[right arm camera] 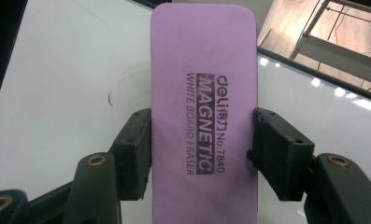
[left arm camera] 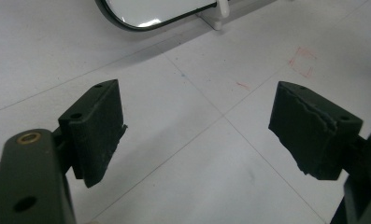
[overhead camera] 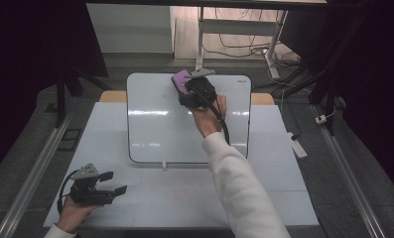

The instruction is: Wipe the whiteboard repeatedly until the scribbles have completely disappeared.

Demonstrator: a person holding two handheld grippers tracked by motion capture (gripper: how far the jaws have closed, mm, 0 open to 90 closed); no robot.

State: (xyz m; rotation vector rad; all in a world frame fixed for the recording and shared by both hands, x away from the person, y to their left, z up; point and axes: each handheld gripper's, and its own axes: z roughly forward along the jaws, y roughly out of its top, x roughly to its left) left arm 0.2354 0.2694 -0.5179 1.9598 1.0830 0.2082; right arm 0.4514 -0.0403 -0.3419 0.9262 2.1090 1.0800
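Right tool [right arm camera: 202, 140] grips my purple whiteboard eraser [right arm camera: 204, 93] against the whiteboard [overhead camera: 155, 124]; left tool [left arm camera: 197, 130] rests wide open, empty, above the surface [left arm camera: 211, 186].

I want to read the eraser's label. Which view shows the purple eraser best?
The right gripper view: the purple eraser faces the camera, print legible, clamped by the right gripper. The high view shows a small purple end over the whiteboard.

A big white table [overhead camera: 150, 198] fills the middle of the high view. It has thin lines like tiles. A whiteboard [overhead camera: 155, 124] sits on it near the top middle, on a small white stand [overhead camera: 164, 165].
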